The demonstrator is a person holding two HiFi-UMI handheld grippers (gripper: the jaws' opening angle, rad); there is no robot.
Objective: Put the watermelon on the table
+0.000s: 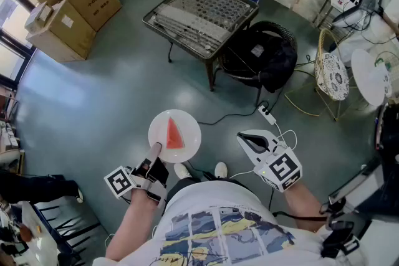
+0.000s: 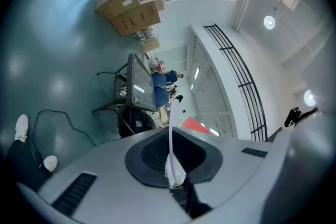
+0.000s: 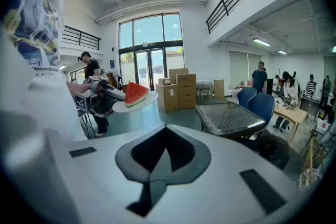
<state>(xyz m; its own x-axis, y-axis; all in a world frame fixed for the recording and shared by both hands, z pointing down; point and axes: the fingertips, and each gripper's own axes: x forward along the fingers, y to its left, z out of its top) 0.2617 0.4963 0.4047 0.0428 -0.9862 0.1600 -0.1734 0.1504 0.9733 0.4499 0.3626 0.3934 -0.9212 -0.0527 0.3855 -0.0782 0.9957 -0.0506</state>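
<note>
Mesh-topped table [image 1: 227, 6] on grey-blue floor [image 1: 93, 109]

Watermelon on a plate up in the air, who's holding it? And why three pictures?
A person holds a hand tool with a two-fingered claw in each hand. One picture comes from a camera on their head, looking down; the other two come from cameras on the claws. The left claw pinches the rim of a white plate carrying the watermelon slice. The right claw is shut and holds nothing. The metal mesh table stands farther ahead.
</note>
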